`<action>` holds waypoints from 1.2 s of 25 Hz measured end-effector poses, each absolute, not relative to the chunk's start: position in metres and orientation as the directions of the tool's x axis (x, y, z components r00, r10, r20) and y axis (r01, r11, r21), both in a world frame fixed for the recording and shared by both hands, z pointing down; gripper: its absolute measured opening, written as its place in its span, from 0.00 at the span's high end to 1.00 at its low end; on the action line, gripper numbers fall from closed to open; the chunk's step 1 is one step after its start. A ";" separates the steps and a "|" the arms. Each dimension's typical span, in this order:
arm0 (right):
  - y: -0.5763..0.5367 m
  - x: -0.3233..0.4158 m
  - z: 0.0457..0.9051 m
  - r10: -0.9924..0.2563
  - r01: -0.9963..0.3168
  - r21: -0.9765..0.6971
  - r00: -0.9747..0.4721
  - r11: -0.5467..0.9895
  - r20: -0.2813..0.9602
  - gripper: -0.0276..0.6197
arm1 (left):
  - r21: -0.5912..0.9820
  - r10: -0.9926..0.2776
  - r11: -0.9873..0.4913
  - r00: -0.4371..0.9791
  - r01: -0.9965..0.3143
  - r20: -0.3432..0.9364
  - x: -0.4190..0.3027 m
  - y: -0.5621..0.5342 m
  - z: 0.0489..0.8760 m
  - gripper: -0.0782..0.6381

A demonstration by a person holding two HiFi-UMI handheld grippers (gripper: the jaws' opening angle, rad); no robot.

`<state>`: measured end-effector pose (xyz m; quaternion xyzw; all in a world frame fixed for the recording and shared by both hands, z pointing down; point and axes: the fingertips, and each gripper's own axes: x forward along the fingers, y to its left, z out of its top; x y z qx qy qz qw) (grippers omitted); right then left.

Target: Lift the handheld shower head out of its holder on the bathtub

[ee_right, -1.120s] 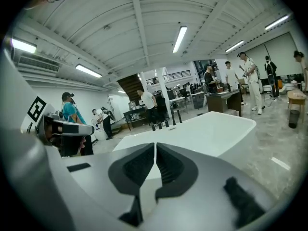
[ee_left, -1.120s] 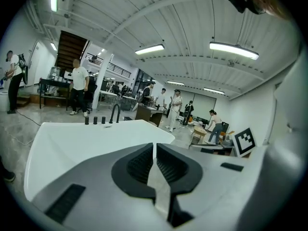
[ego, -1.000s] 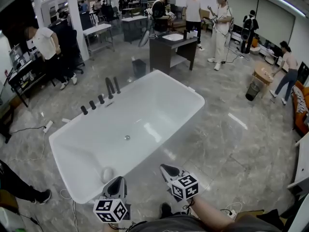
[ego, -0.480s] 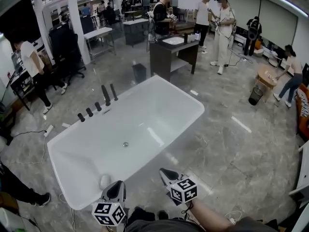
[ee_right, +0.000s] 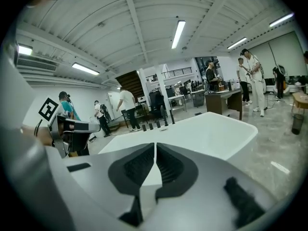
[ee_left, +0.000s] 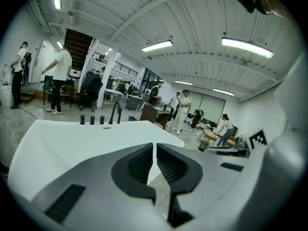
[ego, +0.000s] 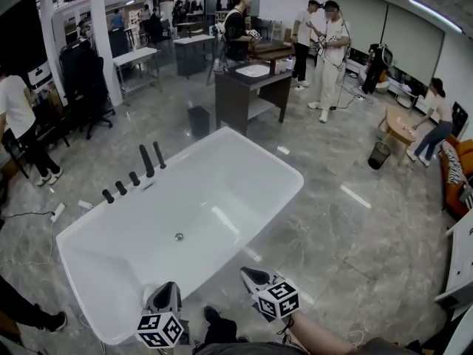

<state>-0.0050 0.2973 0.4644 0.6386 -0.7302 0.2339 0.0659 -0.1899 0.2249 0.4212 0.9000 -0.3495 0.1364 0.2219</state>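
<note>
We see bright, even light from ceiling strip lamps [ee_left: 247, 47], soft glare on the bathtub [ego: 222, 217], and fisheye-bent edges.

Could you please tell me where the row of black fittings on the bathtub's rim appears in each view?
Head view: the black fittings stand left of centre, on the left rim of the bathtub.
Left gripper view: the fittings stand left of centre, on the tub's far rim.
Right gripper view: the fittings stand near the centre, on the far rim.
Shared landmark: the dark counter beyond the tub.
</note>
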 end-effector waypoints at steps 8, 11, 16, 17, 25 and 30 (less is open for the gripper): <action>0.194 0.020 0.452 -0.903 -0.973 -0.221 -0.154 0.068 0.401 0.91 | 0.296 -0.566 -0.664 0.720 -0.687 0.403 -0.174 0.138 0.423 0.84; 0.162 0.026 0.448 -0.906 -0.974 -0.219 -0.146 0.060 0.398 0.91 | 0.311 -0.574 -0.645 0.711 -0.698 0.406 -0.178 0.110 0.425 0.85; 0.113 0.033 0.452 -0.899 -0.977 -0.209 -0.127 0.041 0.418 0.91 | 0.337 -0.576 -0.624 0.706 -0.705 0.412 -0.184 0.060 0.437 0.84; 0.106 0.034 0.454 -0.897 -0.977 -0.209 -0.126 0.038 0.424 0.91 | 0.346 -0.572 -0.622 0.710 -0.702 0.411 -0.185 0.052 0.439 0.84; 0.076 0.048 0.458 -0.889 -0.981 -0.193 -0.088 0.000 0.450 0.91 | 0.371 -0.530 -0.651 0.746 -0.662 0.402 -0.168 0.011 0.450 0.85; 0.067 0.059 0.460 -0.887 -0.980 -0.197 -0.080 -0.013 0.454 0.91 | 0.385 -0.526 -0.649 0.752 -0.657 0.396 -0.157 0.000 0.452 0.84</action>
